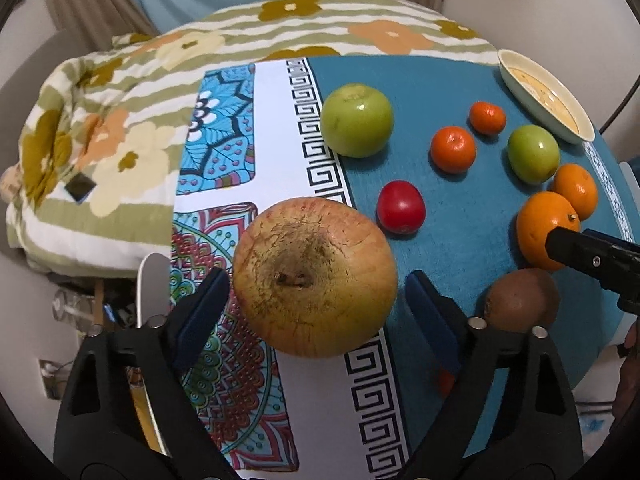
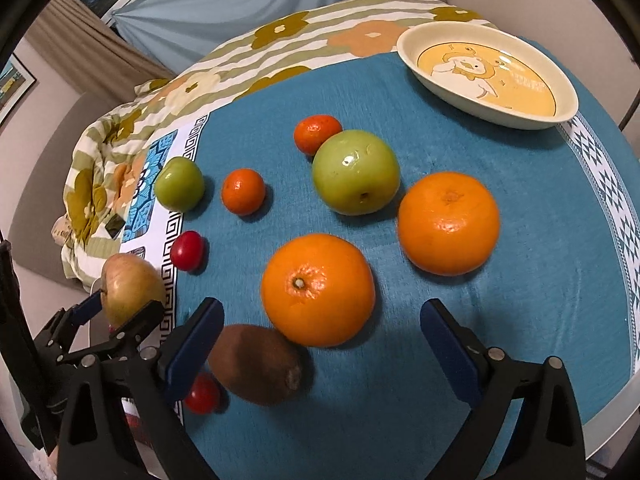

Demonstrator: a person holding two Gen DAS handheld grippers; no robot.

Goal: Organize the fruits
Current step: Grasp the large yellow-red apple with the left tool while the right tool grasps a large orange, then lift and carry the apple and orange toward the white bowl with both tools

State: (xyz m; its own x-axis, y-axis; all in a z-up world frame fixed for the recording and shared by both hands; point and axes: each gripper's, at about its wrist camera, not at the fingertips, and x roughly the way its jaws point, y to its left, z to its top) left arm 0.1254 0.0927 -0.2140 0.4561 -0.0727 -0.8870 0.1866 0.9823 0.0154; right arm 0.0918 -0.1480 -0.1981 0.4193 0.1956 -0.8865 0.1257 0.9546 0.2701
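Note:
My left gripper (image 1: 314,300) is open, its jaws on either side of a large yellow-red apple (image 1: 315,276) on the cloth's patterned border; the apple also shows in the right wrist view (image 2: 130,288). My right gripper (image 2: 322,320) is open just before a big orange (image 2: 318,289), with a brown kiwi (image 2: 256,364) by its left finger. A second orange (image 2: 449,224), a green apple (image 2: 355,171), a smaller green apple (image 2: 179,184), two mandarins (image 2: 243,191) (image 2: 316,133) and two red tomatoes (image 2: 187,250) (image 2: 203,394) lie on the blue cloth.
An oval cream dish (image 2: 560,114) with a cartoon print stands at the far right of the blue tablecloth (image 2: 500,320). A flowered blanket (image 1: 120,140) lies beyond and left of the table. The table edge runs close on the right.

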